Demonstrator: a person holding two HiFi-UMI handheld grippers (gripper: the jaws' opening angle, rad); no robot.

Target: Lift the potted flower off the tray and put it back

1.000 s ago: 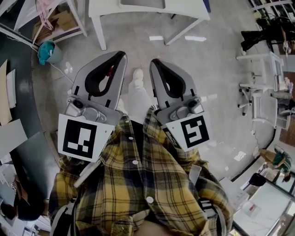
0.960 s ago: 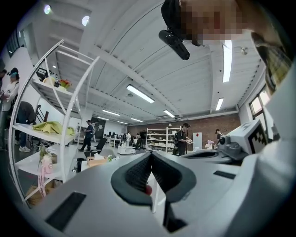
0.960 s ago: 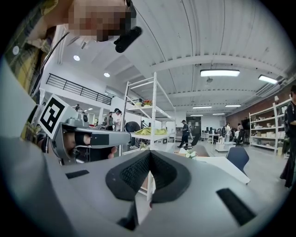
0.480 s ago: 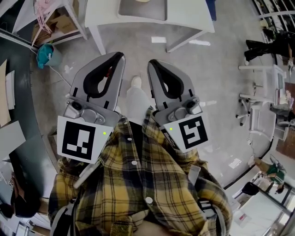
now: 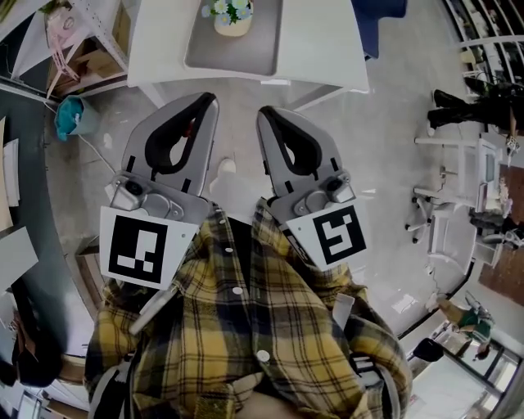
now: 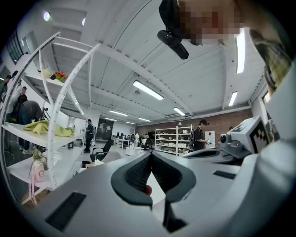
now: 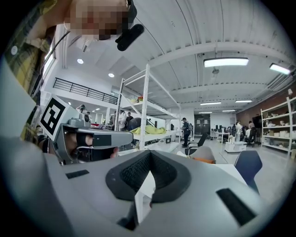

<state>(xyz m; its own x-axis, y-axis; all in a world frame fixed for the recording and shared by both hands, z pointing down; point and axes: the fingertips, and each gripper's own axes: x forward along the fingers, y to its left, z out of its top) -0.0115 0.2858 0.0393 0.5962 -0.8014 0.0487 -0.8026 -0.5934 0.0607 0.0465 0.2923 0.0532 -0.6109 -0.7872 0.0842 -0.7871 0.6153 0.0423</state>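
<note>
The potted flower point(image 5: 229, 12), white and blue blooms in a cream pot, stands at the far end of a grey tray point(image 5: 233, 49) on a white table point(image 5: 327, 41) at the top of the head view. Both grippers are held side by side at chest height over the floor, short of the table's near edge. My left gripper point(image 5: 210, 99) is shut with nothing between its jaws, and so is my right gripper point(image 5: 264, 112). In the left gripper view the left gripper point(image 6: 150, 155) has its dark pads meeting at the tip. The right gripper view shows the right gripper point(image 7: 149, 155) the same way.
A white shelving rack point(image 5: 82, 33) and a teal bin point(image 5: 70, 114) stand at the left. A blue chair point(image 5: 381, 16) sits by the table's right end, and white furniture point(image 5: 450, 204) is further right. People stand far off in the hall point(image 6: 201, 134).
The white table has slid down into the head view, bringing the tray and then the flower into sight. Both grippers keep their place in front of the chest and stay shut.
</note>
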